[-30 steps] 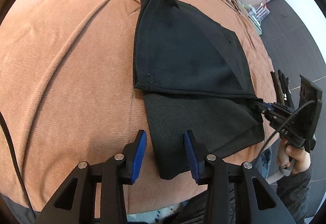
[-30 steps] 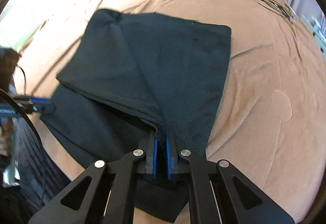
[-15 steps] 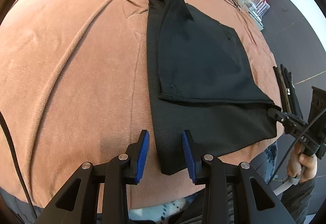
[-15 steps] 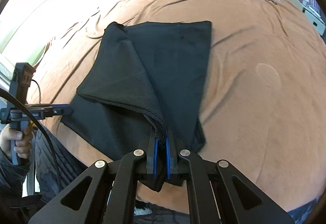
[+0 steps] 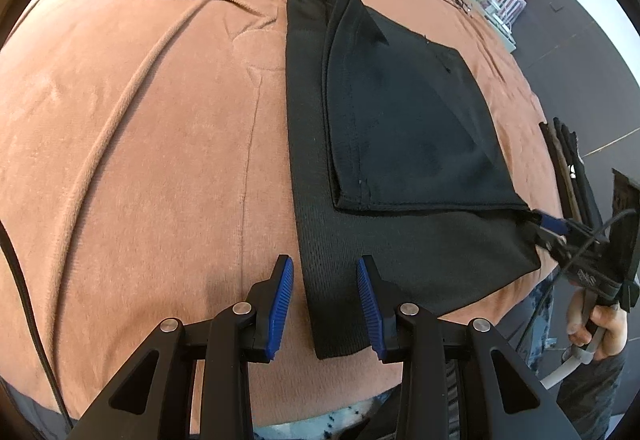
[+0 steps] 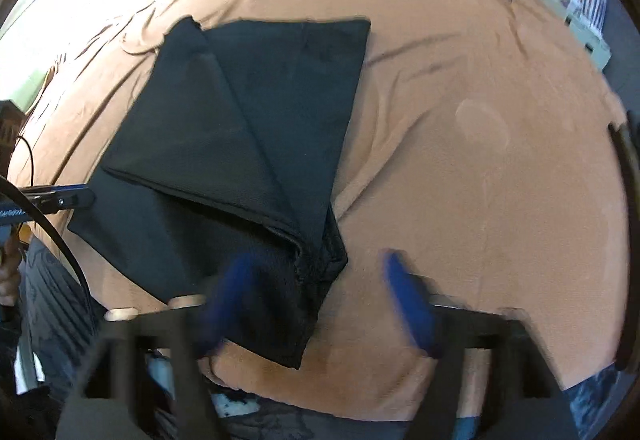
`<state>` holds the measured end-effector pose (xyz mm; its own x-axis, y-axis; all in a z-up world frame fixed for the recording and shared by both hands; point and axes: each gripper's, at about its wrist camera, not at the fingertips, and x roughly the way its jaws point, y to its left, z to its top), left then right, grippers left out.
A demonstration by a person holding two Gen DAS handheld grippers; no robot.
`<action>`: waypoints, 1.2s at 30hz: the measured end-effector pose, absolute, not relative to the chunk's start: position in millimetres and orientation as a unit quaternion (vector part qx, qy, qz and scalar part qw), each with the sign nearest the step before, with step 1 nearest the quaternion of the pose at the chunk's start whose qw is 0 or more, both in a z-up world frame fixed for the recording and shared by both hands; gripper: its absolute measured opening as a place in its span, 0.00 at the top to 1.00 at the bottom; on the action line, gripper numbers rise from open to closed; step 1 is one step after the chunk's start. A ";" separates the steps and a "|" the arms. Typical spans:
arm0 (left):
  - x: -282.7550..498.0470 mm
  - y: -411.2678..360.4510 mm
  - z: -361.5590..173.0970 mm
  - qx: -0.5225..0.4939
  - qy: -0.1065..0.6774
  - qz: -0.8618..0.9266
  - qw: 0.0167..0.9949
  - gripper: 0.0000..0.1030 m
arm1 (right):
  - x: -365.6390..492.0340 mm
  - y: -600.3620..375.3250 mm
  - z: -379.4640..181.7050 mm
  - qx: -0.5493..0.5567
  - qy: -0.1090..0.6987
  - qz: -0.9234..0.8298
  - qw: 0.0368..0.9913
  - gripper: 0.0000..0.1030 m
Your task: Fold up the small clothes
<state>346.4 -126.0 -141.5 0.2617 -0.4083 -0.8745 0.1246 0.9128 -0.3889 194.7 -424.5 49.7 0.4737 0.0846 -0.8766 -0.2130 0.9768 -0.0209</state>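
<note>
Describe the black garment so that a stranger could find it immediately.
Look at the wide brown blanket covering the bed. Near its front edge lies the black garment, folded flat with one layer turned over another. It is the only dark cloth there.

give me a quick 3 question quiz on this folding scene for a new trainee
1. True or false: the black garment lies on a brown blanket.
2. Which hand-held gripper has its jaws opening right now? A) left hand-held gripper B) right hand-held gripper
3. Fill in: in the left wrist view, the garment's near corner lies ____ the left hand-held gripper's blue pads.

Key: 1 true. 2 B; its pads stand clear of the garment's corner. 3 between, with neither pad pressing on it.
</note>
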 end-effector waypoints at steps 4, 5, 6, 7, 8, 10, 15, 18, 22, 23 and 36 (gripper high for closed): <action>351.2 -124.0 -143.9 -0.124 0.581 -0.174 0.786 0.65 | 190.1 -404.9 60.1 -0.100 0.494 0.084 0.860 0.23; 352.3 -123.3 -144.9 -0.126 0.580 -0.175 0.785 0.65 | 190.1 -394.8 61.8 -0.111 0.493 0.089 0.858 0.23; 353.4 -123.1 -145.8 -0.128 0.579 -0.177 0.785 0.65 | 190.4 -384.5 62.6 -0.120 0.492 0.095 0.857 0.23; 353.9 -122.9 -146.3 -0.130 0.578 -0.178 0.785 0.65 | 190.1 -377.4 62.6 -0.126 0.491 0.099 0.856 0.23; 353.7 -121.0 -147.1 -0.132 0.577 -0.180 0.785 0.65 | 190.9 -365.8 62.4 -0.135 0.489 0.106 0.855 0.23; 353.5 -118.0 -149.2 -0.143 0.575 -0.182 0.784 0.66 | 193.0 -349.7 60.5 -0.148 0.487 0.116 0.853 0.23; 350.9 -110.1 -153.7 -0.162 0.568 -0.189 0.785 0.69 | 204.1 -311.1 46.1 -0.178 0.495 0.134 0.840 0.23; 349.7 -102.8 -157.3 -0.179 0.563 -0.194 0.783 0.72 | 211.3 -293.9 32.9 -0.211 0.497 0.135 0.830 0.23; 347.5 -95.1 -160.3 -0.189 0.556 -0.205 0.783 0.75 | 226.4 -280.6 18.9 -0.219 0.507 0.133 0.823 0.23; 347.3 -94.2 -160.6 -0.190 0.555 -0.207 0.783 0.75 | 231.5 -278.9 16.1 -0.219 0.509 0.129 0.823 0.23; 345.6 -89.9 -161.7 -0.194 0.554 -0.218 0.780 0.76 | 309.8 -319.3 10.5 -0.109 0.519 0.054 0.846 0.23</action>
<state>345.6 -89.9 -161.7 0.2906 -0.5545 -0.7798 0.1248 0.8299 -0.5437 309.8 -319.3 10.5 0.4555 -0.0212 -0.8900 -0.2054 0.9702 -0.1282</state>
